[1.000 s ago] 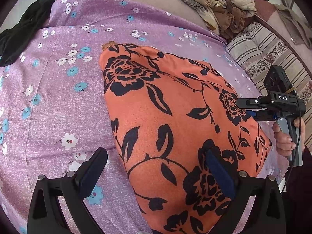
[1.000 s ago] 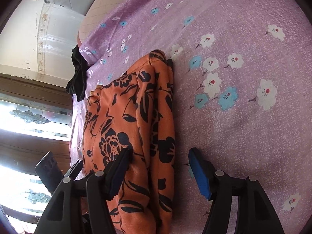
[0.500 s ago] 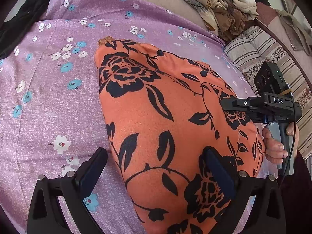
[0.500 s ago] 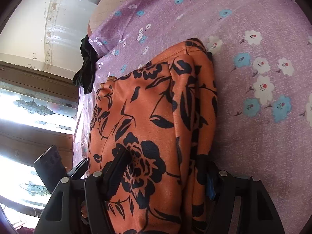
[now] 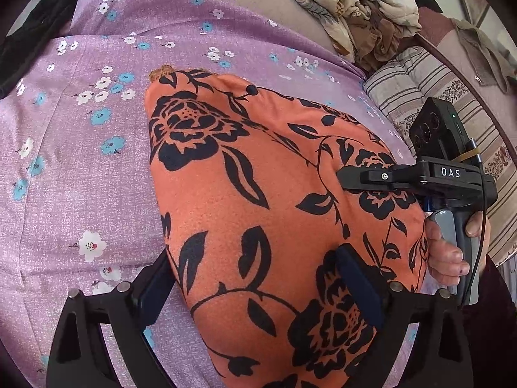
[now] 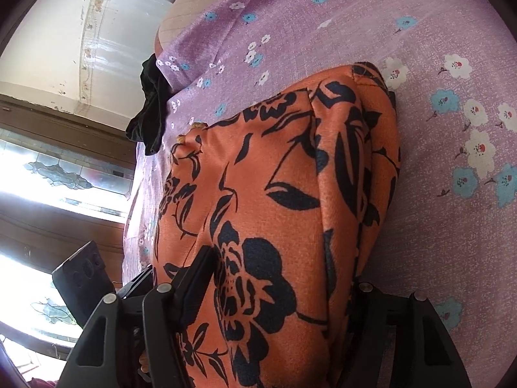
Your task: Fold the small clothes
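Purple flowered bedsheet (image 5: 80,168) under orange garment (image 5: 258,210) — left tool (image 5: 258,294) wide, closing; right tool (image 6: 274,294) narrower, closing astride edge. Pinch all layers evenly.

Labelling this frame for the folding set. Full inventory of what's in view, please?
garment: 1, orange with black flowers, folded on the sheet, between both grippers' jaws
sheet: 1, purple with white and blue flowers, covers the bed
black cloth: 1, black, at the sheet's far edge
clothes pile: 1, beige and brown, beyond the sheet
striped cushion: 1, grey-striped, beside the pile
window: 1, patterned glass, wood frame, behind the bed
left gripper: 1, black, jaws straddle the garment's near end, just closing
right gripper: 1, black, over the garment's side, just closing
hand: 1, on the right gripper's handle
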Demonstrator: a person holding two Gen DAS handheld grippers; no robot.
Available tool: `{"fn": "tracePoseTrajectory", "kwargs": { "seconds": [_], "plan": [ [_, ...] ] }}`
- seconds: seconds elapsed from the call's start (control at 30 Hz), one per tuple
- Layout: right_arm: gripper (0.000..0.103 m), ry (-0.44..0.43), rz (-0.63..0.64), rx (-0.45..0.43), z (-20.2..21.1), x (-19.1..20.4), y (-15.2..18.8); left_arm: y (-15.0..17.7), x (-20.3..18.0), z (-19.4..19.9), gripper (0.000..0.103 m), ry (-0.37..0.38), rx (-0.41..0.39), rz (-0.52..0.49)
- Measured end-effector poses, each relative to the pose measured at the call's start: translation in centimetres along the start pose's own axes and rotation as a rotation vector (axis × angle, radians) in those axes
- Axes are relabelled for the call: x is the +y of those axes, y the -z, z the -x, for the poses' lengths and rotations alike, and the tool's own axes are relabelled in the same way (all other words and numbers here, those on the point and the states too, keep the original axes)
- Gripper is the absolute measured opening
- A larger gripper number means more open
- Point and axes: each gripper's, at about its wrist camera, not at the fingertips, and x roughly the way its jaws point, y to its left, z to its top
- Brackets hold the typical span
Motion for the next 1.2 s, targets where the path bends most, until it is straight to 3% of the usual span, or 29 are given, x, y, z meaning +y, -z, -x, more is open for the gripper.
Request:
{"fn": "tracePoseTrajectory", "kwargs": {
  "seconds": [0.17, 0.5, 0.63, 0.73, 1.2],
  "plan": [
    [0.061, 0.011, 0.006, -0.004, -0.2, 0.2, 0.1, -0.1, 0.2, 0.2, 0.088, 0.008, -0.008, 0.018],
    [0.06, -0.007, -0.014, -0.01, -0.3, -0.6, 0.1, -0.1, 0.7, -0.5, 0.094, 0.071, 0.018, 0.062],
    [0.06, 0.014, -0.012, -0.022, -0.1, -0.1, 0.2, -0.2, 1.3, 0.6, 0.059, 0.077, -0.028, 0.093],
    [0.057, 0.037, -0.003, -0.037, 0.3, 0.8, 0.4, -0.4, 1.3, 1.7, 0.048, 0.082, -0.051, 0.09],
    [0.049, -0.007, 0.107, -0.105, 2.2, 8.4, 2.7, 0.9, 0.2, 11.1, 0.047, -0.101, -0.192, -0.009]
  ]
}}
